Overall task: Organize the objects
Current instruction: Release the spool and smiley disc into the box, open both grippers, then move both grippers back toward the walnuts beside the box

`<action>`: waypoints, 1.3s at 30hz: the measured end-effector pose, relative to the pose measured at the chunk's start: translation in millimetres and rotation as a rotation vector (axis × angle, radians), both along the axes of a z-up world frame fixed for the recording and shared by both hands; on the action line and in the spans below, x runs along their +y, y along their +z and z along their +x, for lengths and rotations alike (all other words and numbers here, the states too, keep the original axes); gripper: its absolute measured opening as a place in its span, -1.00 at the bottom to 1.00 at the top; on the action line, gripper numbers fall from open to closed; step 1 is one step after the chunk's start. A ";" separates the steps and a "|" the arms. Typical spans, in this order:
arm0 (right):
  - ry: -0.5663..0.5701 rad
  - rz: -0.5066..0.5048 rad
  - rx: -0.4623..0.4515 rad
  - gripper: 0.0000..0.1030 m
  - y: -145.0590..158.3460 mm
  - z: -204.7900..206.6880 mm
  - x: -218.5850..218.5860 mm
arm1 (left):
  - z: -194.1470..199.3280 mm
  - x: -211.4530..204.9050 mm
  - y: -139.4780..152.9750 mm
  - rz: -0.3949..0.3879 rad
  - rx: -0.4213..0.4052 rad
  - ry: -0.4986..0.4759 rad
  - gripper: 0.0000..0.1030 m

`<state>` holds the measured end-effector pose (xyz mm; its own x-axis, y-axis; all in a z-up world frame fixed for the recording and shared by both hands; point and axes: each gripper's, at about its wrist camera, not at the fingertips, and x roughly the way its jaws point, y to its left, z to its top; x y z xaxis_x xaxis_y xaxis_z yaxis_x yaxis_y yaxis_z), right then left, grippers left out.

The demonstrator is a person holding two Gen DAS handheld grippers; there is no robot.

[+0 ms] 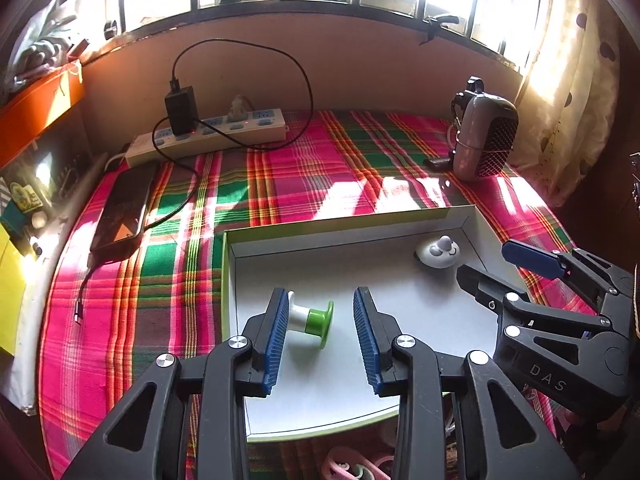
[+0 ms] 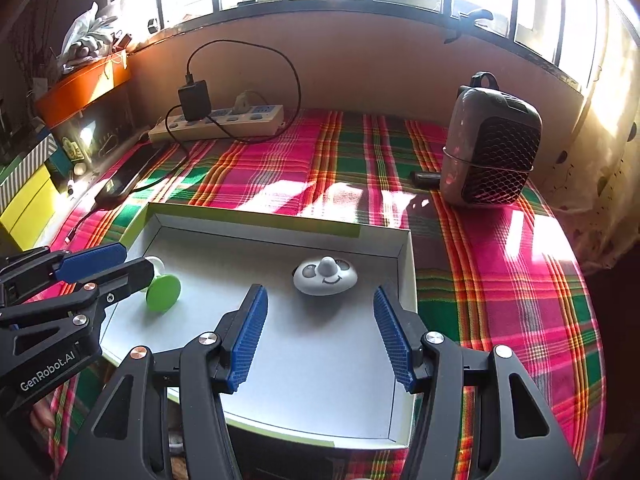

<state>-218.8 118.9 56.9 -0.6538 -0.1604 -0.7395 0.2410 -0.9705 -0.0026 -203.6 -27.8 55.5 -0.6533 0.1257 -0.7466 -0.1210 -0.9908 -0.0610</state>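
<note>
A shallow white box lid (image 1: 352, 232) (image 2: 404, 280) with a green rim lies on the plaid cloth. Inside it lies a green-and-white spool-shaped toy (image 1: 314, 320) (image 2: 162, 292) on its side, and a grey round toy with a smiling face (image 1: 437, 253) (image 2: 325, 276) near the far right corner. My left gripper (image 1: 322, 312) hovers open over the lid, the spool toy lying loose beside its left pad. My right gripper (image 2: 320, 312) stands open just short of the smiling toy, nothing between its pads. Each gripper also shows in the other's view: right gripper (image 1: 488, 260), left gripper (image 2: 132, 262).
A power strip (image 1: 208, 136) (image 2: 218, 122) with a black charger and cable sits at the back. A dark phone (image 1: 122, 210) (image 2: 122, 182) lies at the left. A small grey heater-like device (image 1: 484, 138) (image 2: 492, 148) stands back right. Pink plastic pieces (image 1: 352, 466) lie near the front edge.
</note>
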 end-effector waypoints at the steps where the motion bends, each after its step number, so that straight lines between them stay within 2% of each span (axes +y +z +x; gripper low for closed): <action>1: -0.002 -0.006 0.006 0.09 2.0 3.7 1.3 | 4.4 -0.5 1.6 0.001 0.004 0.002 -0.38; 7: -0.008 -0.034 0.041 0.09 11.2 34.2 8.5 | 35.3 -8.6 7.9 0.032 0.032 0.013 -0.38; 15: -0.029 -0.043 0.064 0.09 12.2 71.3 19.9 | 75.2 -31.2 1.6 0.075 0.045 0.045 -0.38; 20: -0.031 -0.039 0.059 0.10 3.3 93.0 29.7 | 91.9 -43.5 -4.2 0.094 0.024 0.051 -0.38; 26: -0.064 -0.072 0.075 0.10 1.6 117.1 47.1 | 99.2 -45.8 -13.5 0.108 -0.032 0.017 -0.38; 29: -0.067 -0.085 0.083 0.10 -0.8 129.6 50.7 | 105.5 -42.9 -18.9 0.109 -0.051 -0.029 -0.38; 32: -0.049 -0.101 0.069 0.10 -6.3 136.7 46.4 | 115.3 -41.3 -24.0 0.112 -0.049 -0.044 -0.38; 39: 0.074 -0.067 0.012 0.10 -19.6 138.8 14.0 | 127.7 -32.0 -35.8 0.149 -0.065 -0.066 -0.38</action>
<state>-80.1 132.9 37.3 -0.6472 -0.2573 -0.7175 0.3121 -0.9482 0.0585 -75.9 -59.8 19.7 -0.5908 0.2792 -0.7570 -0.1764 -0.9602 -0.2165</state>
